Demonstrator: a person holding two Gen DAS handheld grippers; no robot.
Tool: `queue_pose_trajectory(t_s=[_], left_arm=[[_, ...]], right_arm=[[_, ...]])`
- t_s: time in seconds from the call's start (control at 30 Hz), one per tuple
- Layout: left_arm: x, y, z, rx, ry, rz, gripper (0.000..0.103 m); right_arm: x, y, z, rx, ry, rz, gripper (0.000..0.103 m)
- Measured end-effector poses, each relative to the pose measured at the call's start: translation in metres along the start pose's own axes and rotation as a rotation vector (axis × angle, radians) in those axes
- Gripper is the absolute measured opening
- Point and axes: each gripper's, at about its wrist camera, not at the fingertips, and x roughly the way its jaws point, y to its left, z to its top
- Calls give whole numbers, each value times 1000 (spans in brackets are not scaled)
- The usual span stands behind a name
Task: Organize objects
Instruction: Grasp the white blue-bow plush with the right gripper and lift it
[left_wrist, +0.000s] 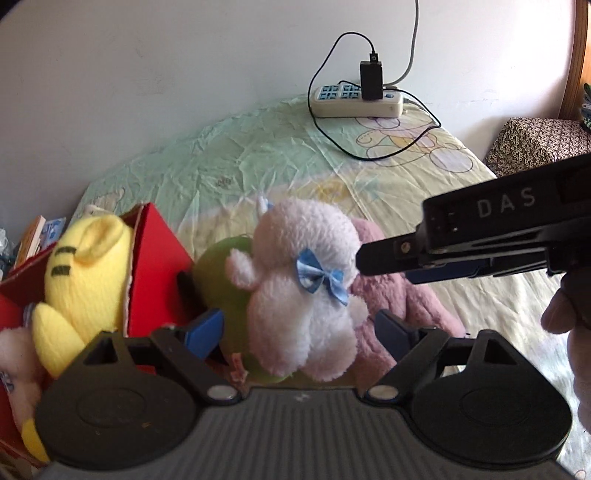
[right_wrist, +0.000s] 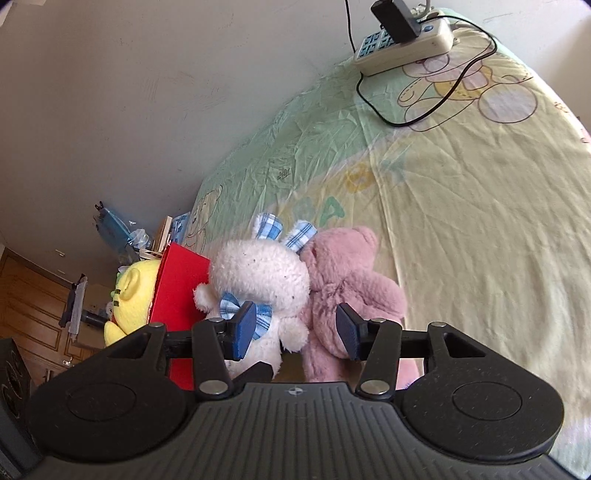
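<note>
The left gripper (left_wrist: 297, 332) stands about half open around the white plush rabbit (left_wrist: 295, 280); its blue pads sit on either side of the body with a visible gap, so nothing is clamped. The right gripper (right_wrist: 297, 328) is opening; the rabbit's lower body and the pink plush bear (right_wrist: 347, 288) lie behind its pads, but the pads press on neither. In the left wrist view the right gripper's tip is at the rabbit's head from the right.

The rabbit sits upright on the bed sheet (right_wrist: 461, 221), against the bear and on a green plush item (left_wrist: 221, 273), just beside the red box (left_wrist: 159, 266). Judged from this layout, both tools frame the rabbit so that it can be lifted into the box.

The red box is open-topped and holds a yellow plush toy (left_wrist: 85, 266) and part of a pale pink toy (left_wrist: 14, 354). A power strip (left_wrist: 356, 99) lies well apart at the far edge
</note>
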Motion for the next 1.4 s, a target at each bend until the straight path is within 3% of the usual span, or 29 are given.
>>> queue_pose_trajectory(t_s=[0.2,0.33,0.63,0.8,1.0,1.4], left_arm=[[18,6,6,-17,3,-4,87],[28,0,11,3,8,-26,84],[42,0,12,4,7,-15,80],[36,-4,7,32,-4,-19,76],[19,-7,-6,24,-4,-78,74],[-32,-10,-40,30,-57,-171,74]], right_arm=[[30,-6,7,44,58,92,53],[43,-11,11,76,69,153,67],[55,-8,19,33,70,248,59],[46,-5,19,2,67,242,54],[24,5,8,-95,60,185,53],[-25,27,-36,-203,31,128,53]])
